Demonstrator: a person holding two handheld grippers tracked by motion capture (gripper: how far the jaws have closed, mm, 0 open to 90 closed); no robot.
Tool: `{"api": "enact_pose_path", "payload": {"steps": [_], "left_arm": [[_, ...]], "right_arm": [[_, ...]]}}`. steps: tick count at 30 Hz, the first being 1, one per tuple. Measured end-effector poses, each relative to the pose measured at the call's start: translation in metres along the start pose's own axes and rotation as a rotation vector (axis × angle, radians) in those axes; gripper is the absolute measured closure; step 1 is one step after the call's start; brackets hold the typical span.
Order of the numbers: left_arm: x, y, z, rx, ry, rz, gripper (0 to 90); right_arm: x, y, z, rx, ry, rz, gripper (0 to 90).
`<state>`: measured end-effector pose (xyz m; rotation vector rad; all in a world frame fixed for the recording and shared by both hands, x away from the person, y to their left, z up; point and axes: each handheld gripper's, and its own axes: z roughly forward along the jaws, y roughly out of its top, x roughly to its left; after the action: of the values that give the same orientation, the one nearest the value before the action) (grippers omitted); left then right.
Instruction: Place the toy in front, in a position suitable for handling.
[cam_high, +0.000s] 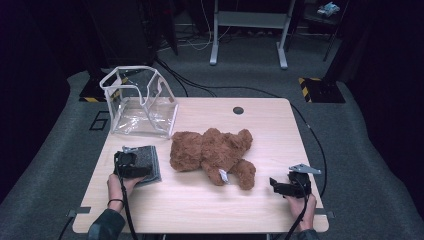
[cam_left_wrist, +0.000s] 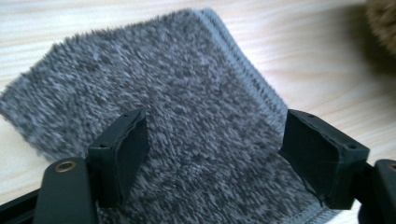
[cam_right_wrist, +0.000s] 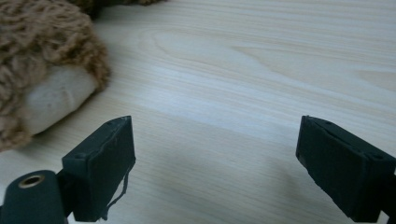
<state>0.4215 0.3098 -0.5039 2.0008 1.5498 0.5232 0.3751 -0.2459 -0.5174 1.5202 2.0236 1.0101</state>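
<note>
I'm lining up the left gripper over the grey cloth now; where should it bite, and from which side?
Take the grey cloth at its stitched hem, coming down from above. It lies flat on the table, so only an edge gives the jaws something to pinch. The left gripper stands open over it, one jaw already beside that hem.
</note>
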Motion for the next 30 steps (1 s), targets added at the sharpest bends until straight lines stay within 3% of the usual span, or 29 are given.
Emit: {"api": "enact_pose_path", "payload": {"steps": [8, 10, 13, 16, 20, 24, 30], "left_arm": [[0.0, -0.006, 0.004, 0.002, 0.036, 0.001, 33.3], [0.001, -0.008, 0.004, -0.02, 0.044, -0.02, 41.7], [0.002, -0.012, 0.002, -0.052, 0.055, -0.026, 62.5], [0.005, -0.014, 0.001, -0.064, 0.054, -0.03, 73.0], [0.006, -0.015, -0.001, -0.065, 0.053, 0.003, 77.5], [0.008, -0.017, -0.005, -0.086, 0.029, -0.013, 78.6], [0.006, -0.019, -0.021, -0.115, -0.009, 0.007, 78.7]], "right_arm": [[-0.003, -0.005, 0.005, 0.015, -0.017, -0.011, 12.3], [-0.003, -0.005, 0.006, 0.02, -0.017, -0.006, 13.3], [-0.002, -0.005, 0.007, 0.027, -0.019, -0.009, 13.7], [-0.004, -0.006, 0.007, 0.018, -0.012, -0.01, 14.3], [-0.004, -0.006, 0.006, 0.015, -0.011, -0.008, 14.5], [-0.004, -0.006, 0.006, 0.012, -0.01, -0.004, 14.5], [-0.004, -0.006, 0.006, 0.013, -0.015, -0.006, 14.6]]}}
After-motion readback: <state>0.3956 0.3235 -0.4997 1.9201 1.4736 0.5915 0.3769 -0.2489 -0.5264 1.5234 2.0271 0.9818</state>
